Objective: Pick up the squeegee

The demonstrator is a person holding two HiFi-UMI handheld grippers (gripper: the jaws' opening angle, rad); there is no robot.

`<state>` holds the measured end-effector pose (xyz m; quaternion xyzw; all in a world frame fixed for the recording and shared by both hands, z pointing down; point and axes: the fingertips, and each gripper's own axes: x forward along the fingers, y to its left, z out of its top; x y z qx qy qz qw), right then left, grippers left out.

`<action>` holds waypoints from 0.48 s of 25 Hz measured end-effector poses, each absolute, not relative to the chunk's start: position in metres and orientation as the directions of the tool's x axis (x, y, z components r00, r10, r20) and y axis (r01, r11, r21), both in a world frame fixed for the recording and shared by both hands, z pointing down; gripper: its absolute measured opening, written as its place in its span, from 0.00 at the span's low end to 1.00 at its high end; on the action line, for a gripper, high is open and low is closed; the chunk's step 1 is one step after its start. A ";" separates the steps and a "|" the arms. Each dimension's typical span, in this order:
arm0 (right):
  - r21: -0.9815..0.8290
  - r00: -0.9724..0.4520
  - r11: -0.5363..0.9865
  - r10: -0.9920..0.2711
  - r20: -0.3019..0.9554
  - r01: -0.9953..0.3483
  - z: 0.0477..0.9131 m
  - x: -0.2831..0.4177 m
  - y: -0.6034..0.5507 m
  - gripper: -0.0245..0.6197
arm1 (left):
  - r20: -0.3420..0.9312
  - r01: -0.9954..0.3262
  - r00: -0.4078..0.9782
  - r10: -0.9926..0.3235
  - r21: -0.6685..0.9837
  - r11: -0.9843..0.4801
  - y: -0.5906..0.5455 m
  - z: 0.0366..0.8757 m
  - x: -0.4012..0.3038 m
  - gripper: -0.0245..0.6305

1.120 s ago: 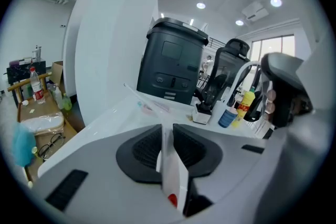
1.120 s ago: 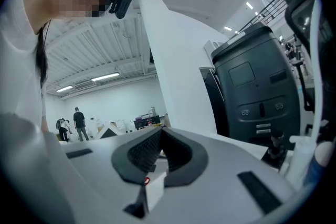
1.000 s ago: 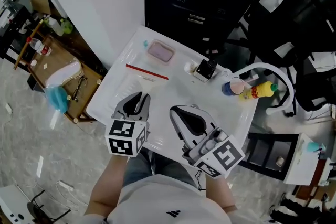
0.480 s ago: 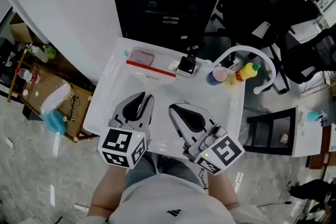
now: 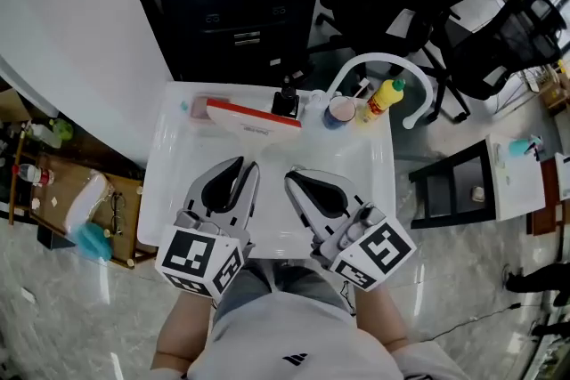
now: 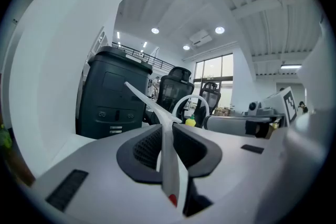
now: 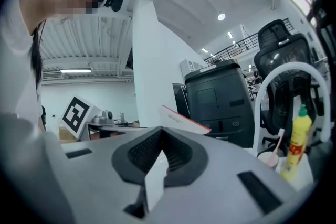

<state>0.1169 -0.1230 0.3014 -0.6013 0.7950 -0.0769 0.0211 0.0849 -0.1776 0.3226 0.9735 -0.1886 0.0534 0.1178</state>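
Where the left gripper (image 5: 246, 166) reaches out over the white basin (image 5: 169, 182), its jaws are clamped on the squeegee (image 5: 254, 117). In the left gripper view the thin white handle runs between both dark pads, with a red spot at its near end. The squeegee is clear of the surface and carried roughly level. Its red-edged blade lies crosswise at the far end, in front of a black pump bottle (image 5: 285, 101) and a pink block (image 5: 198, 105).

The right gripper (image 5: 290, 179) is just beside the left and apart from the squeegee; its jaw tips meet. A small white sliver (image 7: 154, 181) shows in the hollow behind the tips; cannot tell what it is.

A yellow bottle (image 5: 383, 96) and a cup (image 5: 341, 109) stand at the basin's far right, below a white arched pipe (image 5: 392, 60).
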 end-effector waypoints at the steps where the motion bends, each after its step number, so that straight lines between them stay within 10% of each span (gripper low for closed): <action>1: -0.147 -0.264 0.254 -0.963 0.057 -0.956 0.301 0.118 -0.121 0.05 | 0.140 -0.364 0.930 -0.341 0.206 -0.908 -0.175 0.319 0.087 0.15; 12: -0.132 -0.160 0.153 -0.986 0.049 -0.980 0.294 0.132 -0.108 0.05 | 0.057 -0.215 0.976 -0.208 0.189 -0.958 -0.151 0.295 0.102 0.15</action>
